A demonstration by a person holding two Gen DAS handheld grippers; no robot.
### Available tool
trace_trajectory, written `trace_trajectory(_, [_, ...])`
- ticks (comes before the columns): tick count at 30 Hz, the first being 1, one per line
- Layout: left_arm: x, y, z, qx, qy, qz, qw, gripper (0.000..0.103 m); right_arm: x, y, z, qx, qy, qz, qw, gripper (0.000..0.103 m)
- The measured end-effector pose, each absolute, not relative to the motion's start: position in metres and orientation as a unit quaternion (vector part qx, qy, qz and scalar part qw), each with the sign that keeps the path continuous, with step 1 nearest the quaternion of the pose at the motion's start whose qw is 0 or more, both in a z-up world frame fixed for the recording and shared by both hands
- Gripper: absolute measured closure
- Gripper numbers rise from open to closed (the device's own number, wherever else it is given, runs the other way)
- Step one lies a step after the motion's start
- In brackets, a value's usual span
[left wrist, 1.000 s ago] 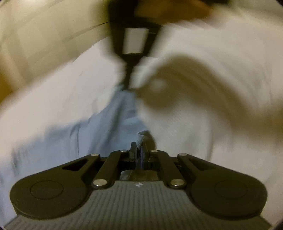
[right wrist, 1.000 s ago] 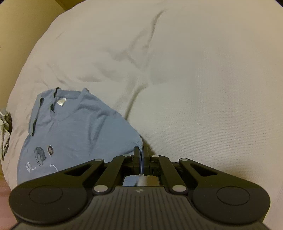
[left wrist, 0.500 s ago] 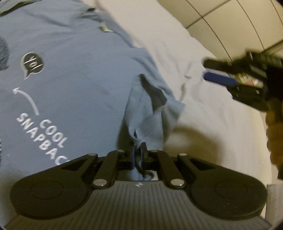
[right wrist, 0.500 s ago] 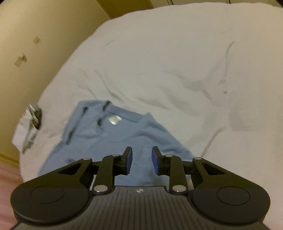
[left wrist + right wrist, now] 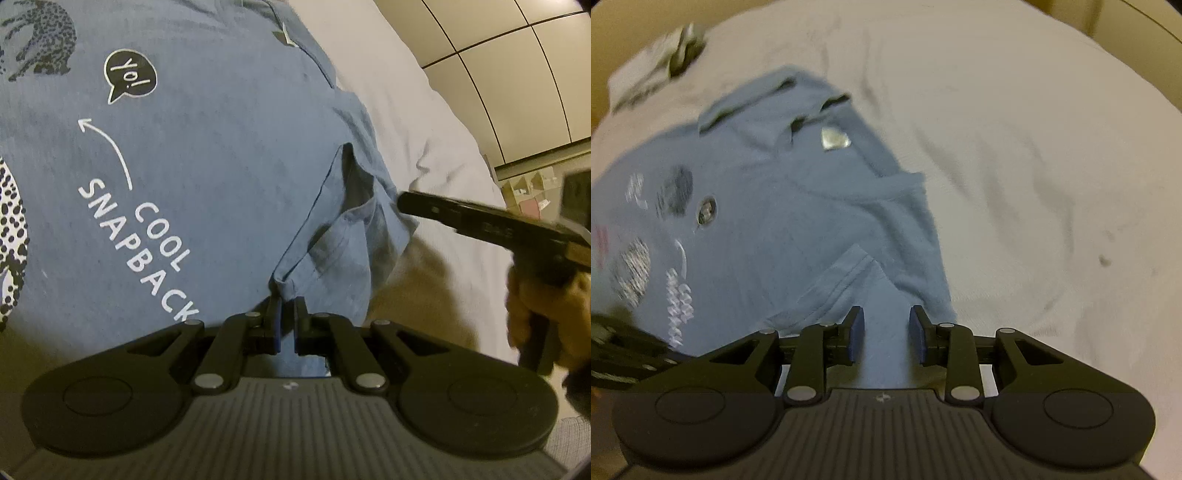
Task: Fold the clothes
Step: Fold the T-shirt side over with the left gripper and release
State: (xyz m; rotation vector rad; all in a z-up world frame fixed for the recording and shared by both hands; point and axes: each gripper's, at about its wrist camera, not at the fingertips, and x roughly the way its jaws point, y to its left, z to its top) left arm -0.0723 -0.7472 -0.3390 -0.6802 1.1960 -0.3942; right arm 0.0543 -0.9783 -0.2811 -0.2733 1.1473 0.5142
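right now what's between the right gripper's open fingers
In the right wrist view, only blue t-shirt fabric lies between the right gripper fingers, unclamped.

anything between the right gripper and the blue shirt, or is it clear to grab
Nothing visible is in the way. The right gripper is open directly over the blue shirt, fabric showing between its fingers. The left gripper sits at the folded sleeve, off to the side.
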Motion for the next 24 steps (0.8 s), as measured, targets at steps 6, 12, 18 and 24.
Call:
trace_trajectory(6, [-0.068, -0.746, -0.343, -0.305, 0.545, -0.188, 0.758, 0.101, 0.068, -0.977, -0.299, -0.143, 0.552, 0.231, 0.788, 0.072])
trace_trajectory(12, [-0.065, -0.762, -0.323, -0.214, 0.520, -0.235, 0.792, 0.081, 0.070, -0.995, -0.297, -0.109, 0.569, 0.194, 0.792, 0.103])
trace_trajectory(18, [-0.063, -0.781, -0.296, -0.127, 0.463, -0.291, 0.827, 0.078, 0.072, -1.011, -0.278, -0.075, 0.547, 0.159, 0.819, 0.102])
trace_trajectory(24, [-0.047, -0.796, -0.309, -0.091, 0.489, -0.295, 0.816, 0.078, 0.055, -0.967, -0.286, -0.090, 0.577, 0.288, 0.759, 0.100])
